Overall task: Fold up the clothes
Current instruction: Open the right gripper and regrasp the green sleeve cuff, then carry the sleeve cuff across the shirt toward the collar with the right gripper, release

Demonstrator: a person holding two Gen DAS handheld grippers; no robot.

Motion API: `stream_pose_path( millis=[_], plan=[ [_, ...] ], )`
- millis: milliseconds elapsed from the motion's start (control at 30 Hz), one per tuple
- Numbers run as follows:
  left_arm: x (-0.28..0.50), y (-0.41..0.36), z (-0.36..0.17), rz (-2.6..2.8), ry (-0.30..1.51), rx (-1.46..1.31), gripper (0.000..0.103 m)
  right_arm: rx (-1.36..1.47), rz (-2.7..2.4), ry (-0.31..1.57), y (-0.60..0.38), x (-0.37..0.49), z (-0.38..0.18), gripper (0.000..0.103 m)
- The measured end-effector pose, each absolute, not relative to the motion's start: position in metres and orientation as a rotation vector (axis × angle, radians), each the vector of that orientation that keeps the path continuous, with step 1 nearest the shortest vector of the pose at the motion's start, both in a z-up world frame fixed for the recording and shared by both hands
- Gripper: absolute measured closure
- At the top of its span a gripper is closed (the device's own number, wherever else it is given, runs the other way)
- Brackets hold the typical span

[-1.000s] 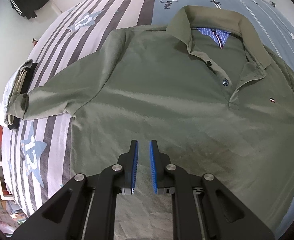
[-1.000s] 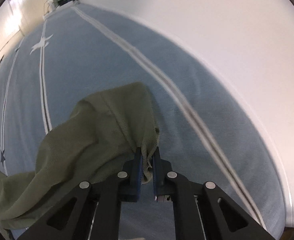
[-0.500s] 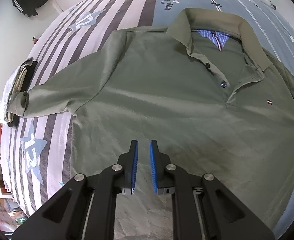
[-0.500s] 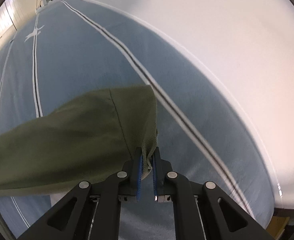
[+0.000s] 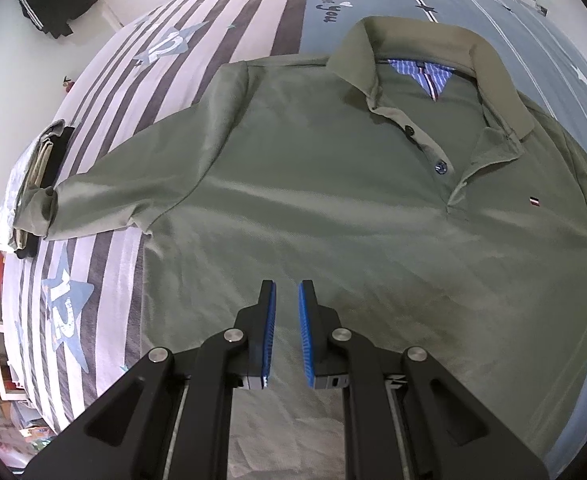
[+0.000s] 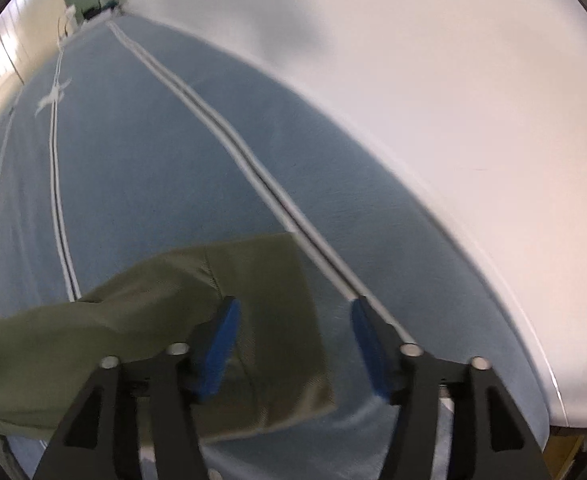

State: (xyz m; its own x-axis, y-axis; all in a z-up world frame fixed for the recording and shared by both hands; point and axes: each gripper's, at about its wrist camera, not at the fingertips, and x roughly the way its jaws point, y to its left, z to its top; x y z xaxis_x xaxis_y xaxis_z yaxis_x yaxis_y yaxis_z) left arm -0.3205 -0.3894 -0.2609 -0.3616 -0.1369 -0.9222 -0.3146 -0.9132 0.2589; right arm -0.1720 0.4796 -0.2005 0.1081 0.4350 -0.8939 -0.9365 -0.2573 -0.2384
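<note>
The olive polo shirt [image 5: 333, 184] lay spread face-up on the bed [image 5: 197, 44] — soft, limp knit, best pinched at cuff or hem. My left gripper [image 5: 286, 304] hovered nearly closed, empty; my right gripper [image 6: 293, 320] gaped over the sleeve [image 6: 253, 280], seemingly — through blur — releasing it.

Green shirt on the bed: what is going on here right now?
A person with tongs in each hand is laying a green polo shirt flat on a bed, front up and collar away, before folding. The right tongs are wide open over the end of one sleeve, which lies flat on the blue sheet near the bed's edge. The left tongs hover over the shirt's lower part, nearly shut, gripping nothing. The other sleeve stretches out toward a pile of folded clothes.
</note>
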Motion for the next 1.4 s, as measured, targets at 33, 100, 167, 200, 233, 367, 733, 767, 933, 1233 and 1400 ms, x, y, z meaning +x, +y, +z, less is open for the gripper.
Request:
stream_pose_path(
  millis=[33, 100, 167, 200, 233, 367, 733, 767, 933, 1233, 1400],
  plan=[
    [-0.320, -0.388, -0.262, 2.424, 0.618, -1.704, 0.093, -1.185, 1.461, 0.607, 0.483, -0.178, -0.204, 0.032],
    [-0.320, -0.386, -0.263, 2.419, 0.631, -1.700, 0.093, -1.209, 1.462, 0.629, 0.491, -0.191, -0.212, 0.030],
    [-0.320, -0.387, -0.264, 2.425, 0.621, -1.709, 0.093, -1.207, 1.453, 0.651, 0.491, -0.196, -0.218, 0.021],
    [-0.321, -0.387, -0.264, 2.427, 0.614, -1.714, 0.093, -1.209, 1.461, 0.647, 0.489, -0.201, -0.218, 0.020],
    [-0.321, -0.388, -0.265, 2.428, 0.609, -1.718, 0.093, -1.211, 1.470, 0.642, 0.487, -0.205, -0.219, 0.020],
    [-0.320, -0.389, -0.270, 2.426, 0.600, -1.734, 0.093, -1.219, 1.504, 0.623, 0.480, -0.224, -0.223, 0.020],
    [-0.311, -0.391, -0.273, 2.411, 0.572, -1.733, 0.093, -1.220, 1.585, 0.572, 0.460, -0.277, -0.229, 0.095],
    [-0.311, -0.393, -0.271, 2.416, 0.563, -1.728, 0.093, -1.205, 1.586, 0.572, 0.458, -0.281, -0.227, 0.096],
    [-0.309, -0.418, -0.260, 2.454, 0.514, -1.720, 0.093, -1.137, 1.620, 0.522, 0.435, -0.316, -0.203, 0.096],
    [-0.305, -0.496, -0.242, 2.537, 0.379, -1.747, 0.093, -1.081, 1.835, 0.457, 0.278, -0.276, -0.113, 0.096],
    [-0.306, -0.553, -0.235, 2.571, 0.325, -1.757, 0.093, -1.099, 1.982, 0.445, 0.202, -0.297, -0.110, 0.096]
  ],
)
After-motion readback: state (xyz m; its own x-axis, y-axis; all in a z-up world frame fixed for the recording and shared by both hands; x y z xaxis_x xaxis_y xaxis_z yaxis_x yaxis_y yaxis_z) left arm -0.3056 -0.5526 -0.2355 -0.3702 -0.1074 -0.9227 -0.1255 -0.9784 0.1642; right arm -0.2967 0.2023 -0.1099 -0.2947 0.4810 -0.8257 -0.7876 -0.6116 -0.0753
